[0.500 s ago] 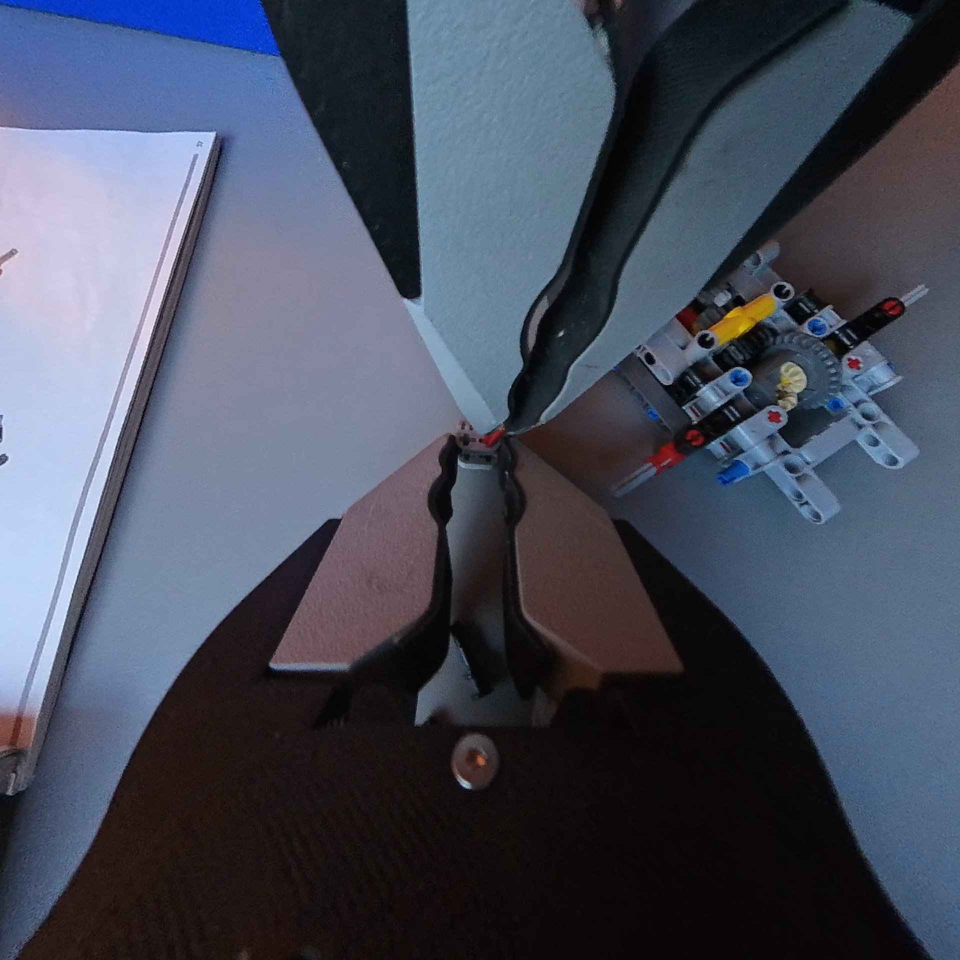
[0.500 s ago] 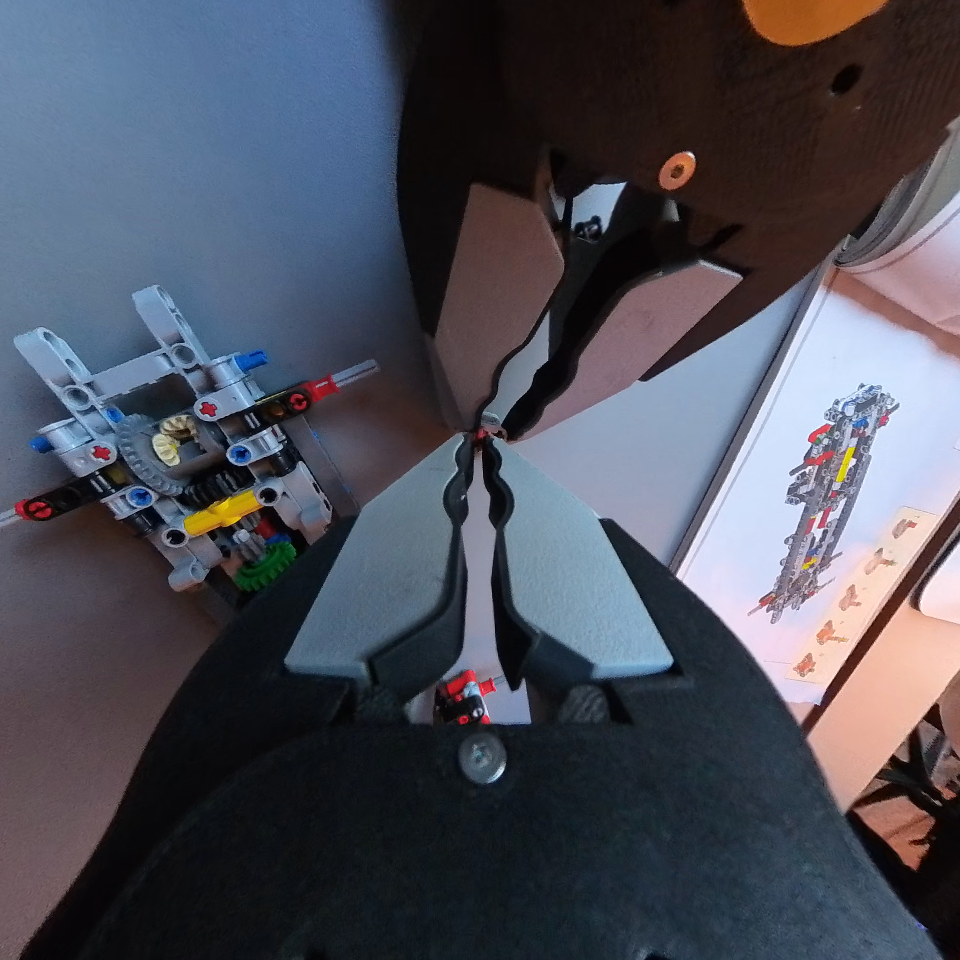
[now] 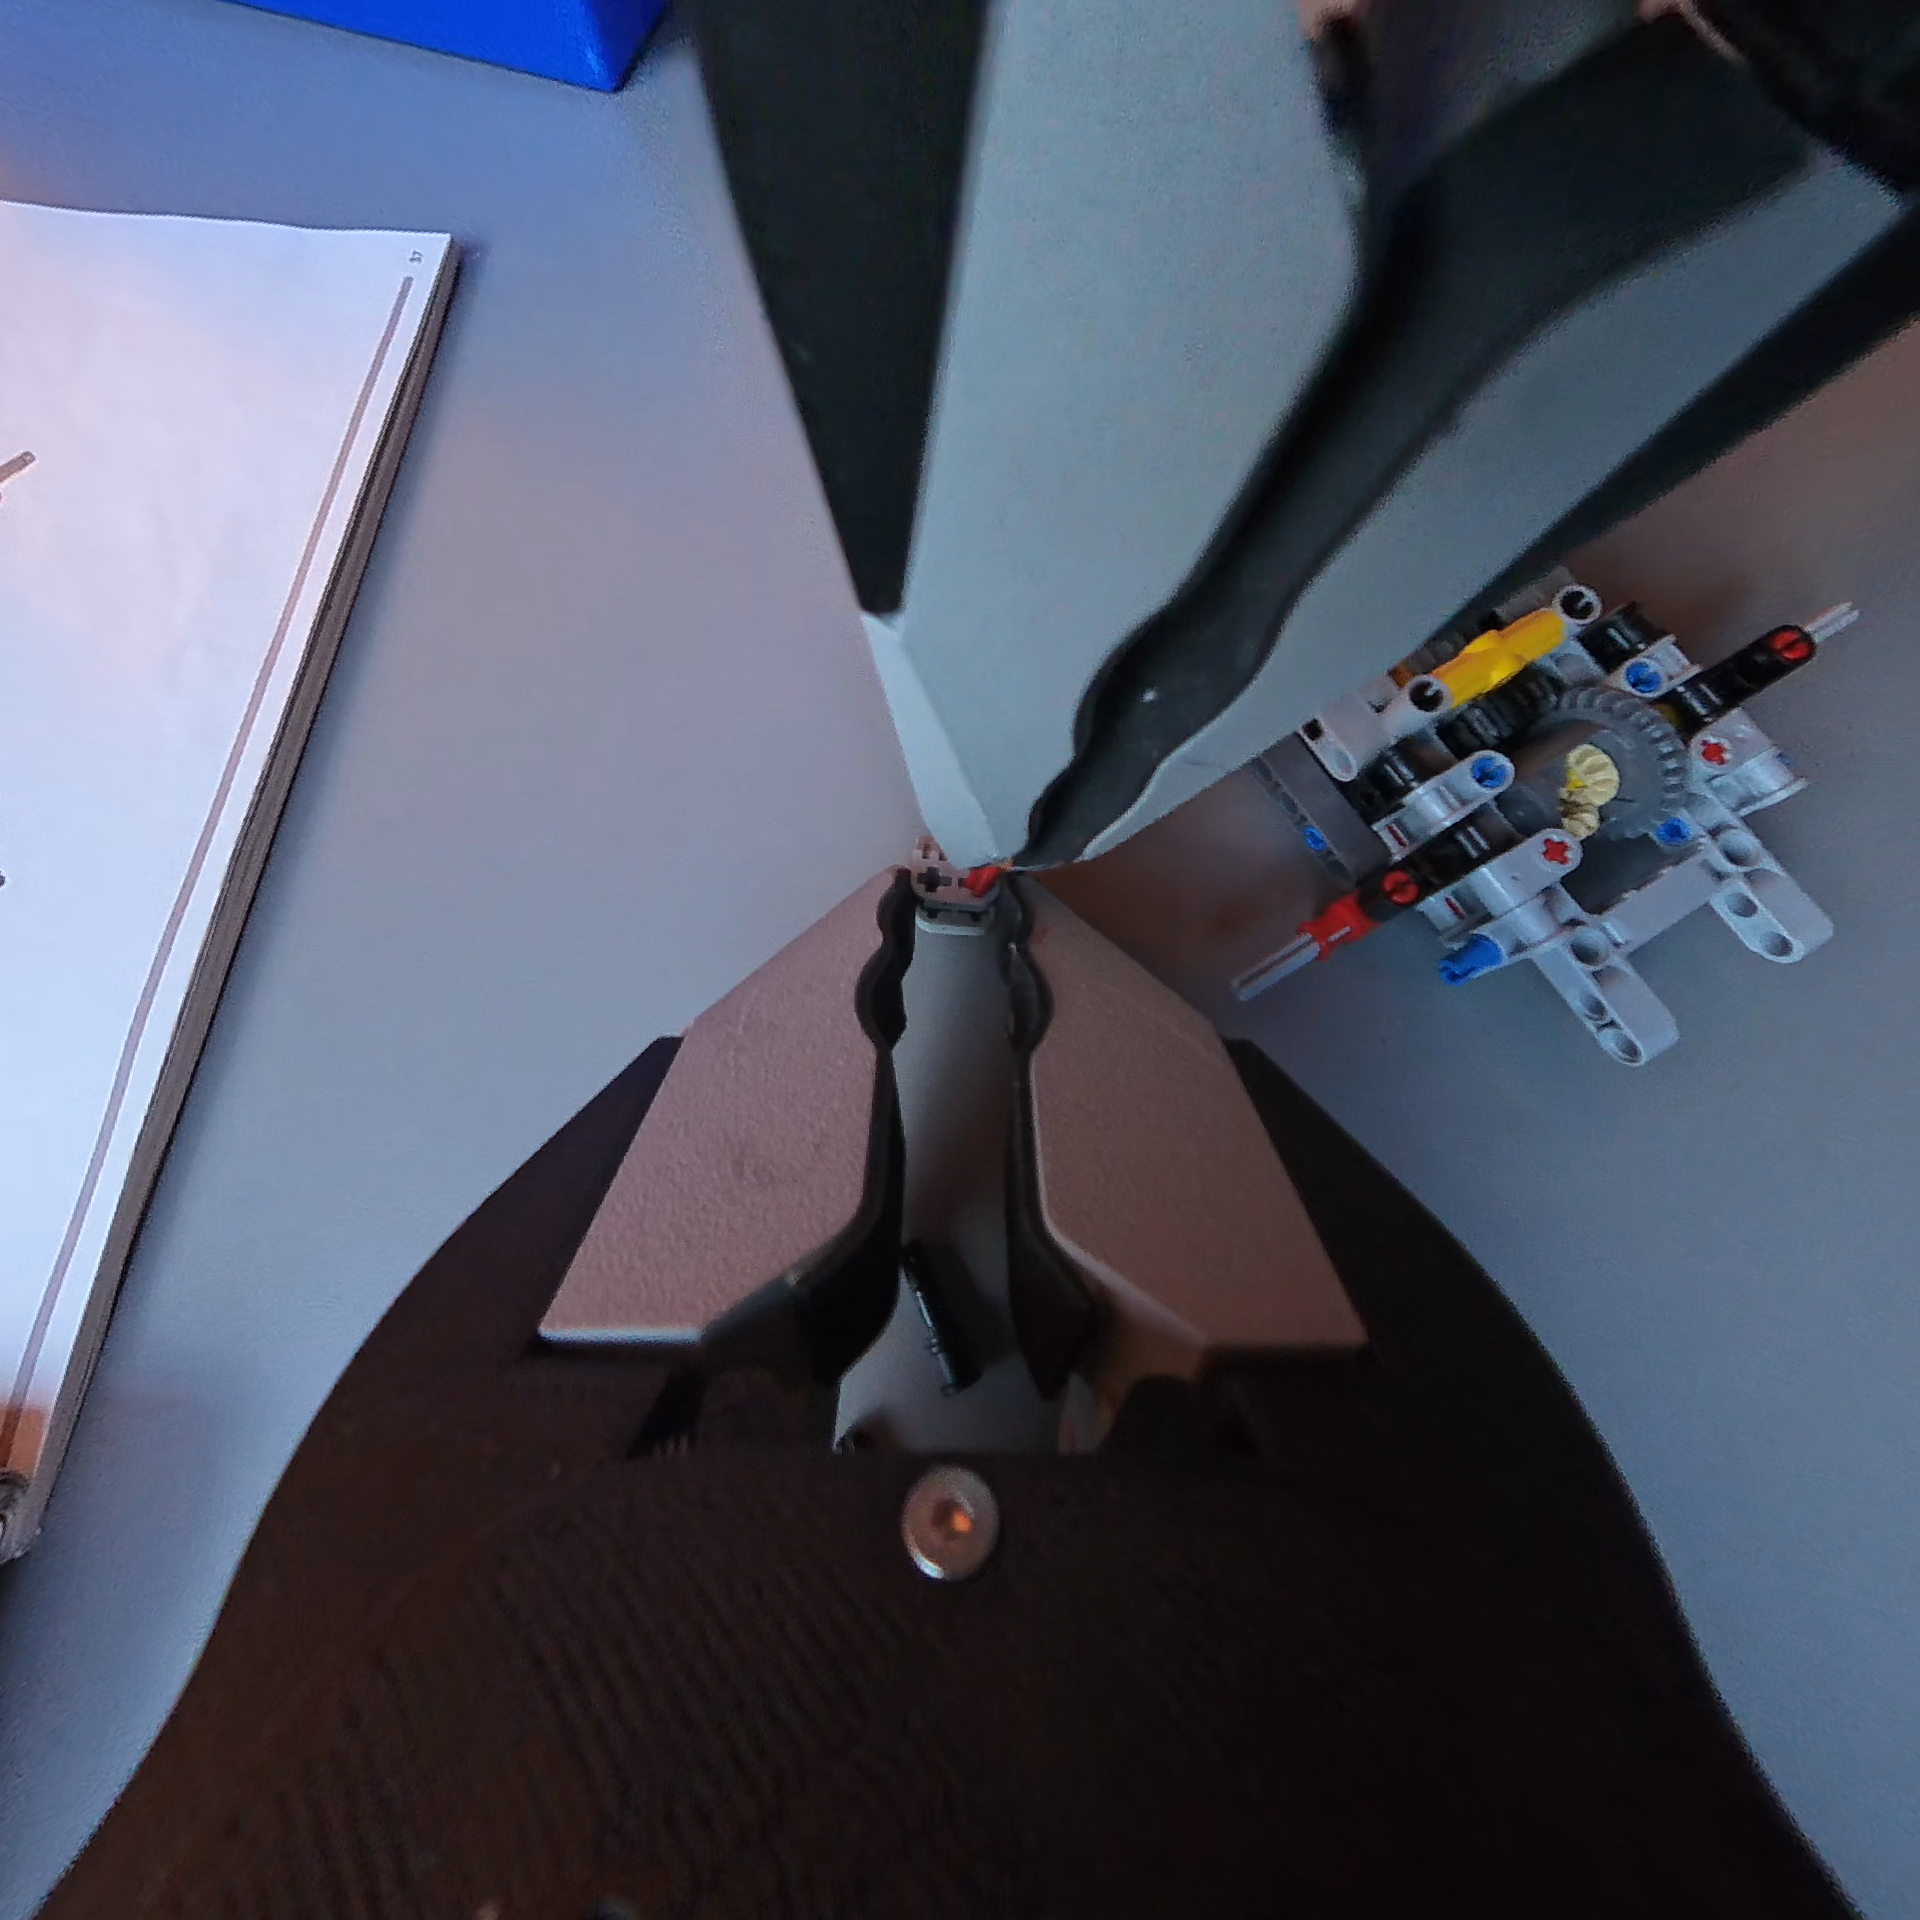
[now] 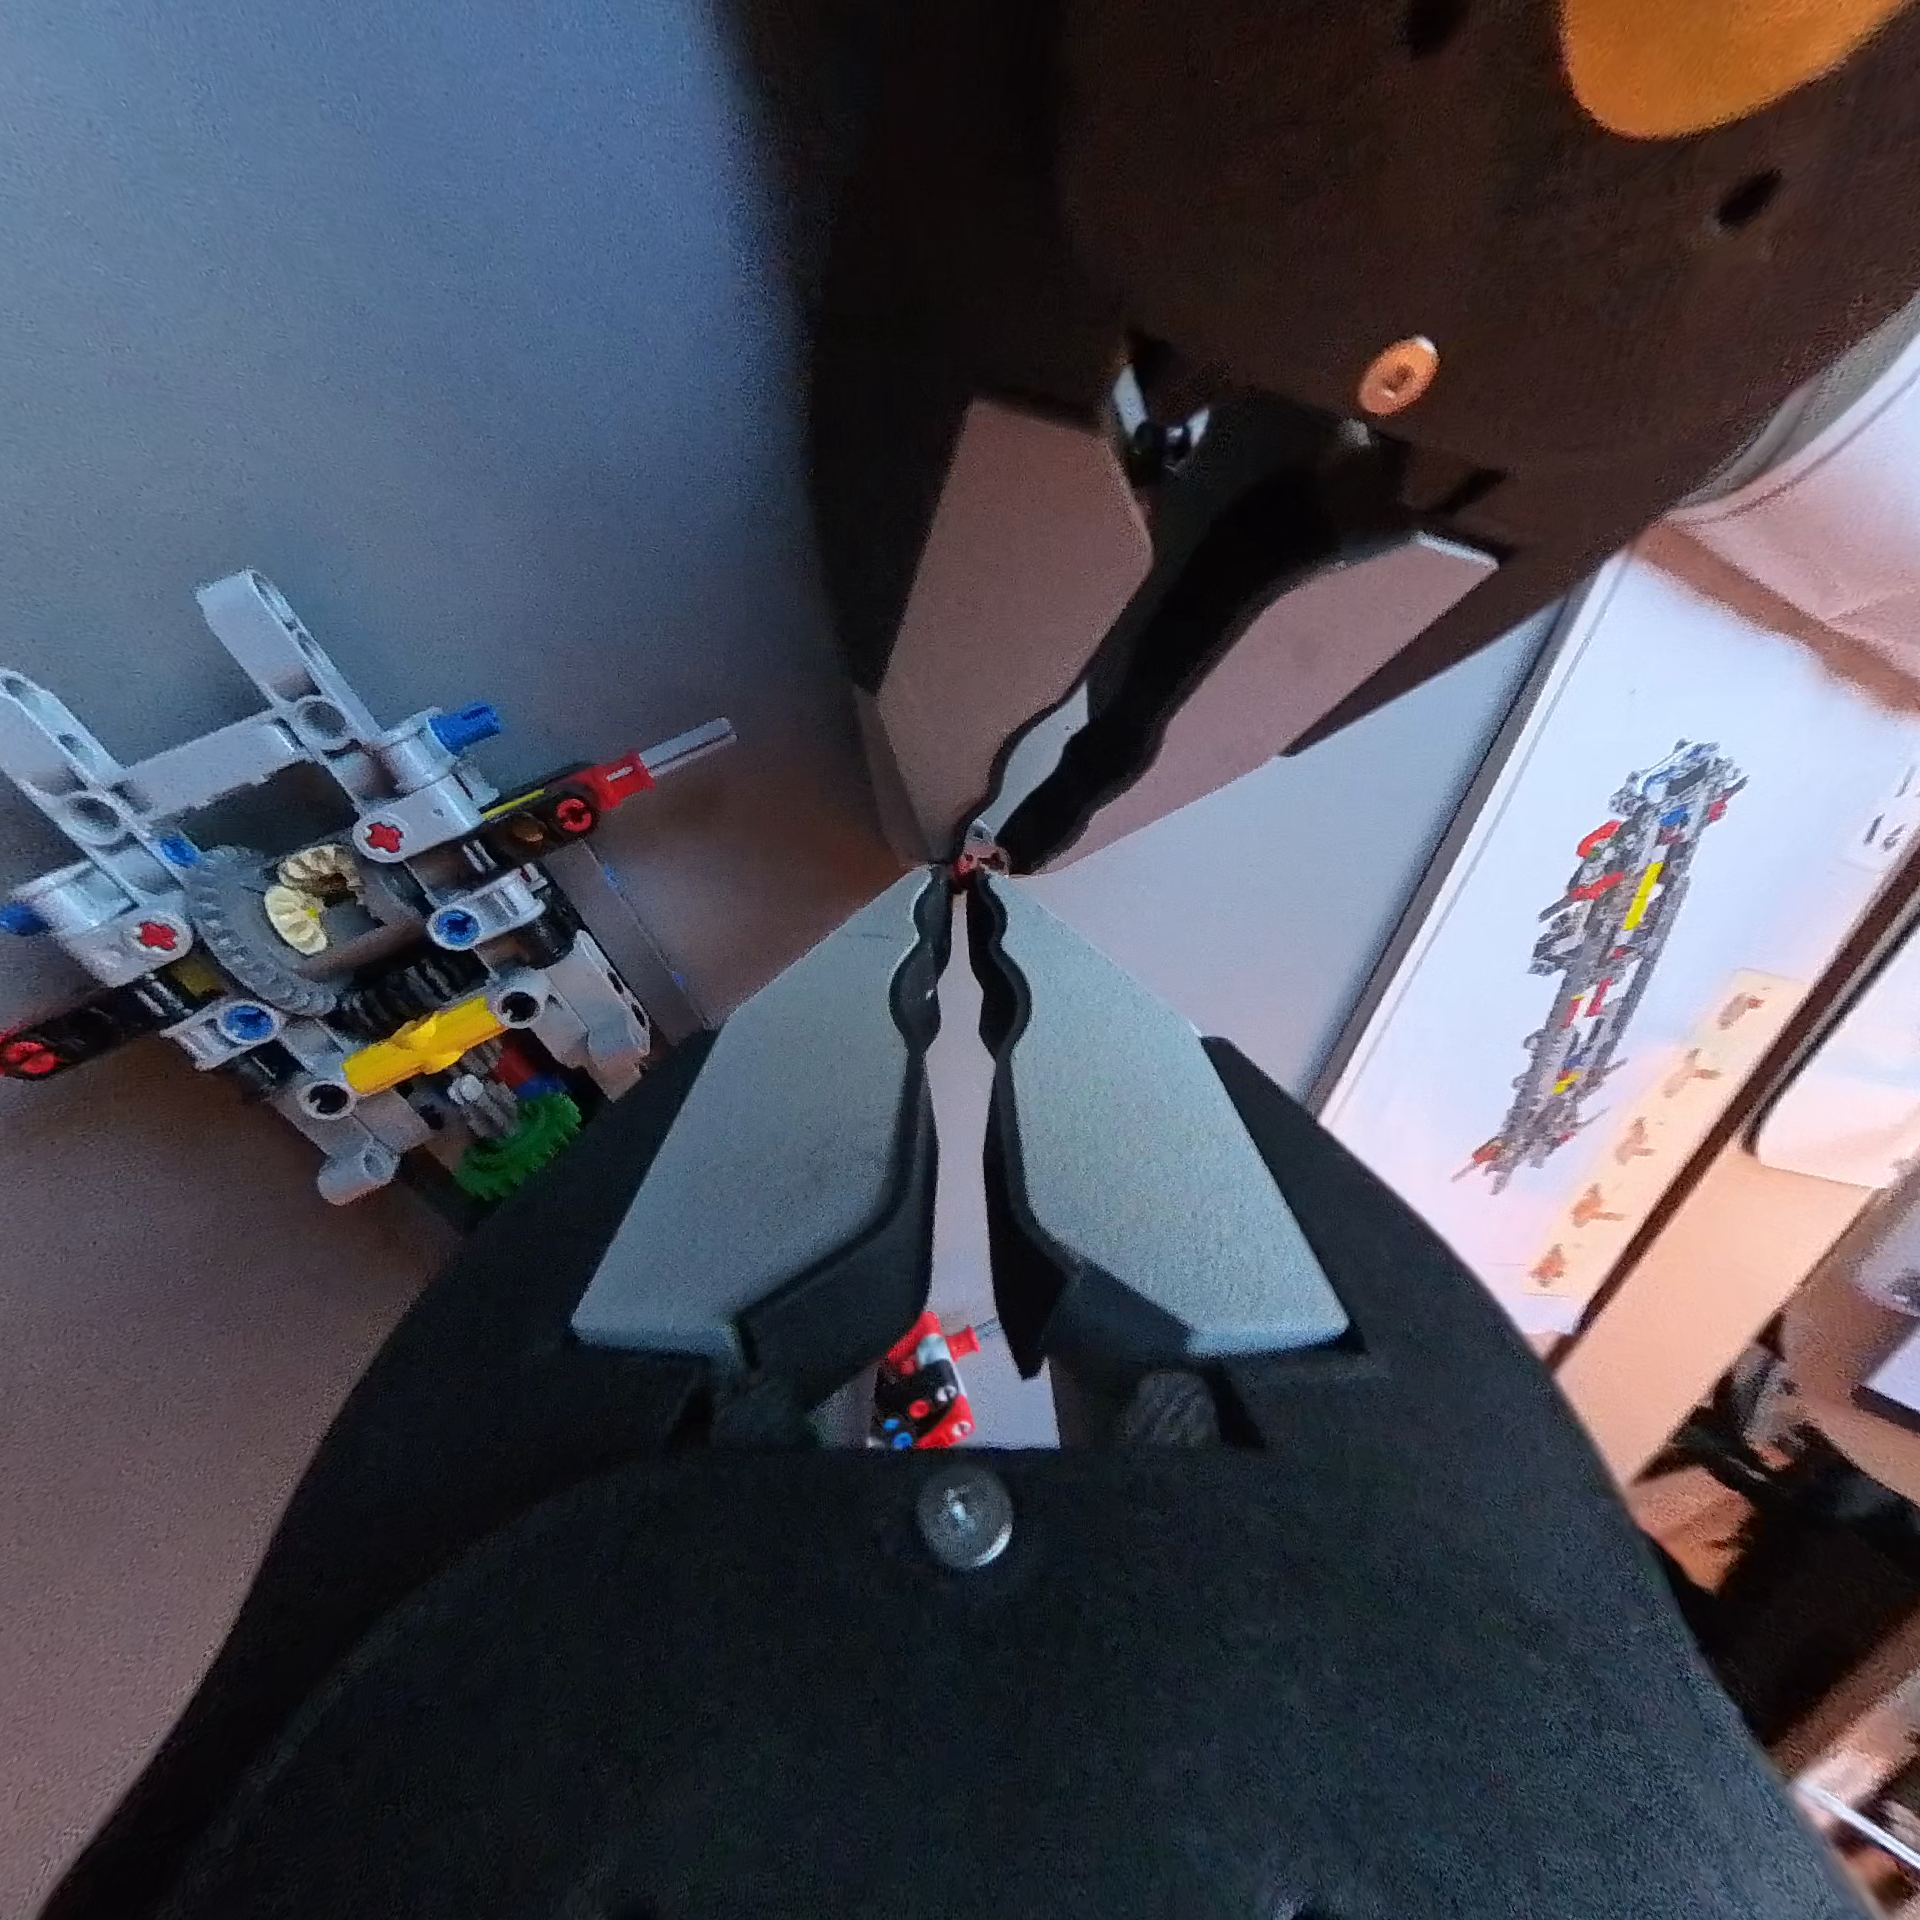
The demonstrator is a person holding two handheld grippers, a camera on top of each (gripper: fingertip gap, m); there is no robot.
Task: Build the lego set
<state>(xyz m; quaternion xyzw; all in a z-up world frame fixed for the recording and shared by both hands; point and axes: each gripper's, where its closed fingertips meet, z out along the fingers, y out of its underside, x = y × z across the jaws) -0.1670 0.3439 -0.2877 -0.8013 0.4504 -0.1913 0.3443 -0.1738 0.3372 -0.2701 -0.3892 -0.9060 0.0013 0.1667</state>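
My left gripper (image 3: 951, 906), with brown fingers, is shut on a small grey connector piece (image 3: 938, 883) that has a cross-shaped hole. A small red pin (image 3: 980, 881) sits at the right end of that piece. My right gripper (image 4: 958, 888), with grey fingers, meets the left one tip to tip and is shut on the red pin (image 4: 968, 862). In the left wrist view the right gripper (image 3: 1023, 860) comes down from above. In the right wrist view the left gripper (image 4: 982, 836) comes down from above. Both are held above the grey table (image 3: 623, 727).
A grey, black and yellow gear assembly (image 3: 1538, 810) lies on the table to the right, and shows at the left in the right wrist view (image 4: 312, 935). An open instruction booklet (image 3: 187, 623) lies left. A blue box (image 3: 499, 31) is behind. A small red part (image 4: 925, 1392) lies below. Only a small space, under 4 cm, lies between the two pairs of fingers.
Both grippers stay tip to tip on the same small pieces. The views have shifted only slightly.
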